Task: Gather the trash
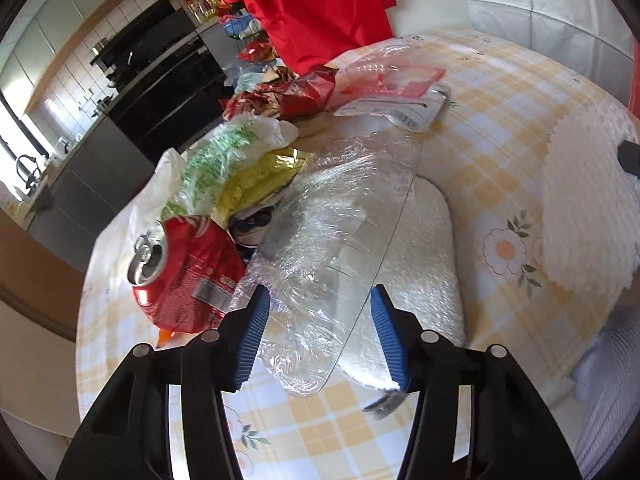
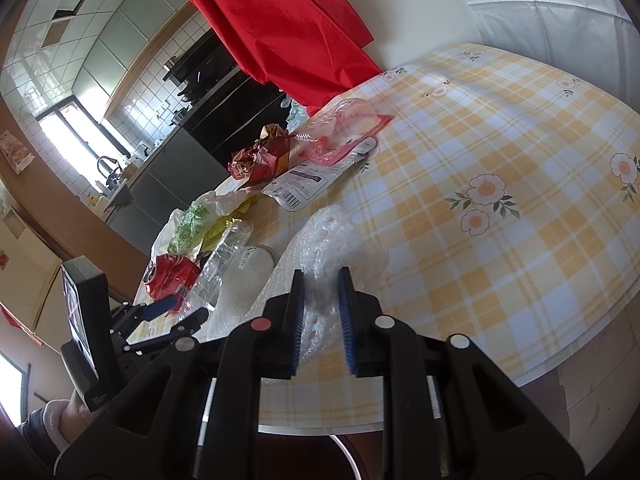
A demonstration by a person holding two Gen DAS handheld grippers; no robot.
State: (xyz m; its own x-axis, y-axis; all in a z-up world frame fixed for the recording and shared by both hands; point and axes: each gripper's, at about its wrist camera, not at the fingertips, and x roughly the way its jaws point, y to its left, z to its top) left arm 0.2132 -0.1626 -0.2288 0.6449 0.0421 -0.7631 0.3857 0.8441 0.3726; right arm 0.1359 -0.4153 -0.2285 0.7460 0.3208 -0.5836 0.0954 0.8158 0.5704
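I'm working over a round table (image 2: 500,128) under a yellow-and-white checked cloth with flower prints, with a tiled kitchen, dark cabinets and a sink behind it and a red cloth (image 1: 320,12) hanging at the far edge. My left gripper (image 1: 316,332) has its blue pads standing apart on either side of a clear plastic tray lid (image 1: 340,248) wrapped in cling film; neither pad presses on it. The lid's long axis runs from between the pads up and away toward the far wrappers, resting on a white foam sheet (image 1: 424,264). Just left of that gripper lies a crushed red can (image 1: 188,268), its opened top facing left. My right gripper (image 2: 322,316) is clamped on crumpled bubble wrap (image 2: 340,240).
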